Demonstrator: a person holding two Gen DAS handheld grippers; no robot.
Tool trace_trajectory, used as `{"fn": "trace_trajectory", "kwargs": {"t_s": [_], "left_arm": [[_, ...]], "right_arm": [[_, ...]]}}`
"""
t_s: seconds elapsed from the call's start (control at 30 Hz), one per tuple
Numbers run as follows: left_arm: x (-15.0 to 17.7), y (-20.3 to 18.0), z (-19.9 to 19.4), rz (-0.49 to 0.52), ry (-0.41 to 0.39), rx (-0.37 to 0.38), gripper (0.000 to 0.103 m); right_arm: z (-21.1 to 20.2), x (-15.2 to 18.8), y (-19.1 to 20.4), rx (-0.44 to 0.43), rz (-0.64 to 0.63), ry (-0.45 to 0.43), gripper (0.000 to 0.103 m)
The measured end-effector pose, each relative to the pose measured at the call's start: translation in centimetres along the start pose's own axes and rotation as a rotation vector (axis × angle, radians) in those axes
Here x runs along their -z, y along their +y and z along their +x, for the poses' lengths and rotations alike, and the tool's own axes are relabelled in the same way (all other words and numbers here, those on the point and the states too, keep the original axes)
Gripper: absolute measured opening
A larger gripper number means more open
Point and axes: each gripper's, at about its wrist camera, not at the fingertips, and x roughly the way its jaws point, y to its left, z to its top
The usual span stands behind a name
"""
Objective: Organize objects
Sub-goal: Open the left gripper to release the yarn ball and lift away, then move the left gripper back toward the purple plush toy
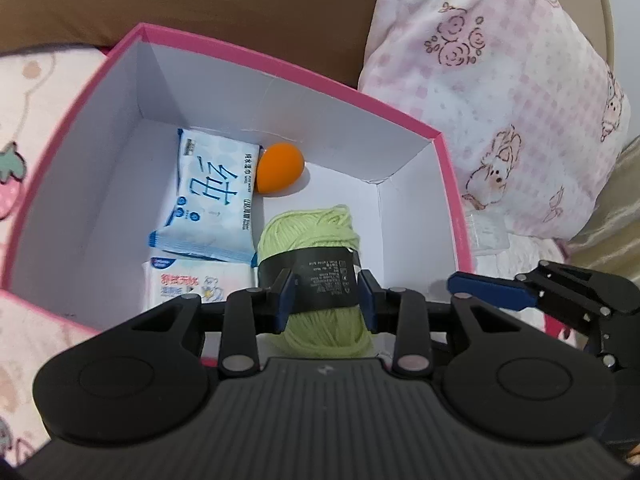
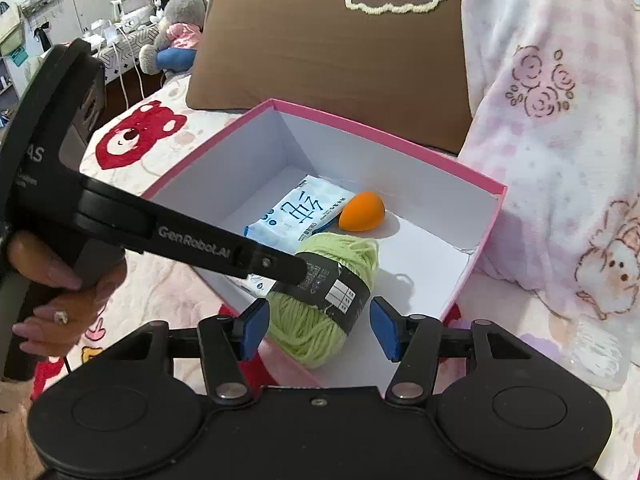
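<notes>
So inside the pink cardboard box [image 1: 454, 184] with plain white walls I count 4 things: 1 ball of fuzzy lime-green yarn [image 1: 310, 236] with a black paper band, 1 smooth orange egg-shaped thing [image 1: 279, 167] at the far wall, and 2 crinkly plastic tissue packs. The blue-white pack [image 1: 208, 200] lies on the left overlapping the near pack [image 1: 188, 282] with red lettering. The box sits on a soft printed bed cover [image 2: 152, 292], with 1 brown cushion [image 2: 320, 52] behind and 1 fluffy pink-check blanket [image 2: 560, 160] on the right. The left tool [image 1: 326, 294] is clenched on the yarn's banded middle, at the box's near right. The right tool [image 2: 318, 330] is released, blue pads clear of the yarn on both sides.
</notes>
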Motion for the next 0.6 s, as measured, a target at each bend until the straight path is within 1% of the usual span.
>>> {"fn": "trace_trajectory", "kwargs": {"t_s": [0.1,0.13,0.2,0.27,0.3,0.4,0.47,0.53,0.6], "left_arm": [[0.5,-1.8,-1.7,0.054,-0.022,-0.084,0.041],[0.6,-2.3,-2.3,0.064,-0.027,-0.094,0.044],[0.7,-3.0,-3.4,0.060,-0.026,-0.091,0.049],[0.7,-3.7,-4.6,0.049,-0.027,-0.089,0.056],[0.7,-4.1,-5.2,0.049,-0.027,-0.094,0.057],[0.9,-5.3,-7.0,0.056,-0.036,-0.118,0.066],[1.0,-6.0,-8.4,0.061,-0.049,-0.120,0.079],[1.1,-6.6,-9.5,0.051,-0.062,-0.115,0.084],[1.3,-7.3,-10.4,0.049,-0.062,-0.127,0.087]], "right_arm": [[-1.3,0.3,0.1,-0.005,-0.010,-0.013,0.063],[-1.7,0.5,0.2,-0.006,-0.014,-0.019,0.064],[-2.7,0.6,0.4,-0.005,-0.019,-0.031,0.065],[-3.8,0.7,0.5,-0.007,-0.021,-0.042,0.067],[-4.3,0.7,0.5,-0.010,-0.022,-0.048,0.069],[-5.8,0.8,0.6,-0.010,-0.037,-0.057,0.072],[-6.6,1.0,0.6,-0.009,-0.056,-0.051,0.072],[-7.3,1.1,0.4,-0.014,-0.058,-0.051,0.072],[-8.2,1.2,0.0,-0.037,-0.037,-0.051,0.073]]}}
